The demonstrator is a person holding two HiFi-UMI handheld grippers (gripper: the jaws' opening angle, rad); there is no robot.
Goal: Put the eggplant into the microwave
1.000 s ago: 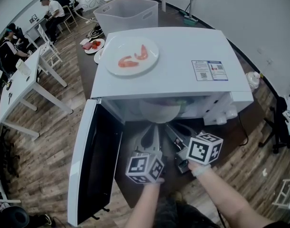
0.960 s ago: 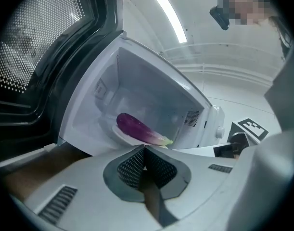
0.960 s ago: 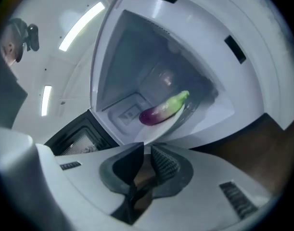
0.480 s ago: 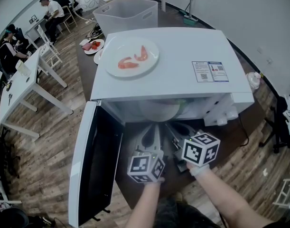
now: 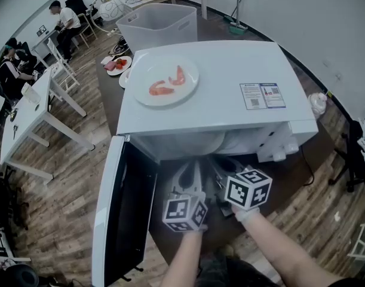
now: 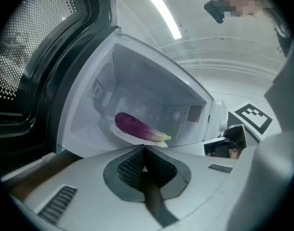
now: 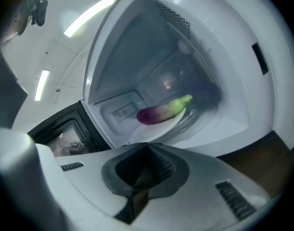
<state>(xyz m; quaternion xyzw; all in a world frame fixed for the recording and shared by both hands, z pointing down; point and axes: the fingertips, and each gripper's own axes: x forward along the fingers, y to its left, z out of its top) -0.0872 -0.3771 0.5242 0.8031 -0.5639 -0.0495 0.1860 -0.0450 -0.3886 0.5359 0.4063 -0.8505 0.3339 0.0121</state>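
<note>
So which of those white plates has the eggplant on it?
The plate inside the microwave, lying under the purple eggplant; the top plate carries only pink pieces.

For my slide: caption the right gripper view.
Eggplant lies on a plate inside the open microwave; right gripper shut outside.

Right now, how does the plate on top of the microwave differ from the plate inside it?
The plate on top holds two pink shrimp-like pieces; the plate inside holds the eggplant. The plate on top lies exposed on the microwave roof; the plate inside sits in the cavity, door open. Both are white and round.
</note>
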